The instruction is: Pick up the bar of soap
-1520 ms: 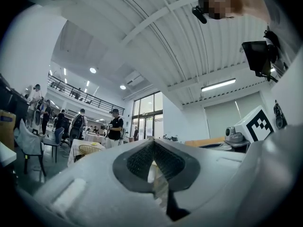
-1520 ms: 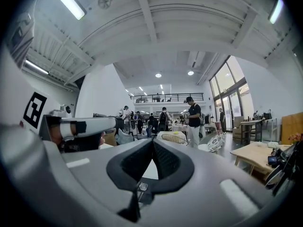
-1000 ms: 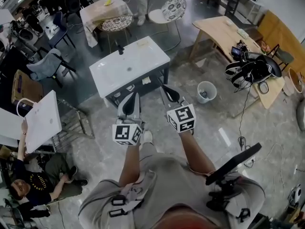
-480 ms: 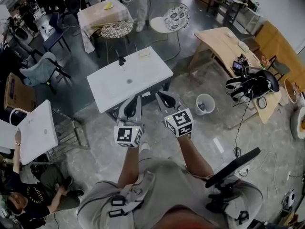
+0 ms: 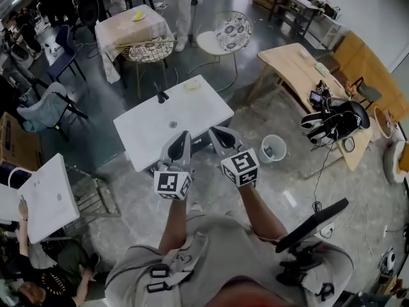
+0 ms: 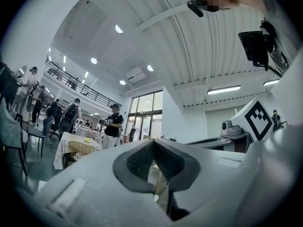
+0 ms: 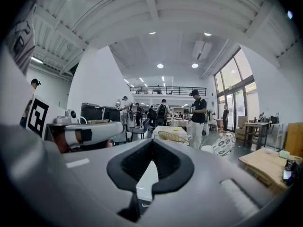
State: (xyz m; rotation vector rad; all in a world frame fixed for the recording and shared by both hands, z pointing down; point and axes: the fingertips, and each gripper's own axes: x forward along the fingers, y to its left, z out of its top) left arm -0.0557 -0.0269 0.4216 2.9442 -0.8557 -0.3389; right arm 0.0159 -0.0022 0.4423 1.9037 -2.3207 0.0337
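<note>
- Head view: the task is barely begun, as we judge it. A small pale yellowish piece [image 5: 192, 86] lies near the far edge of the white tabletop [image 5: 144, 133], and we take it for the bar of soap, though it is too small to be sure. It lies untouched, well apart from both tools, with a dark faucet [image 5: 162, 96] to its left. The reach, the grip and the lift are all left to do.
- Head view, pose: both forearms stretch forward side by side. The left tool [image 5: 184, 135] and the right tool [image 5: 214, 131] point toward the tabletop, and their tips show against its near edge. The marker cubes face up at us.
- Left gripper view: the left tool [image 6: 153, 143] has its dark pads pressed together with nothing between them. It points slightly upward across the hall, and neither the soap nor much of the tabletop shows here.
- Right gripper view: the right tool [image 7: 152, 142] is likewise closed and empty. It is held about level, and only a white sliver shows below its pads. The soap is not visible.
</note>
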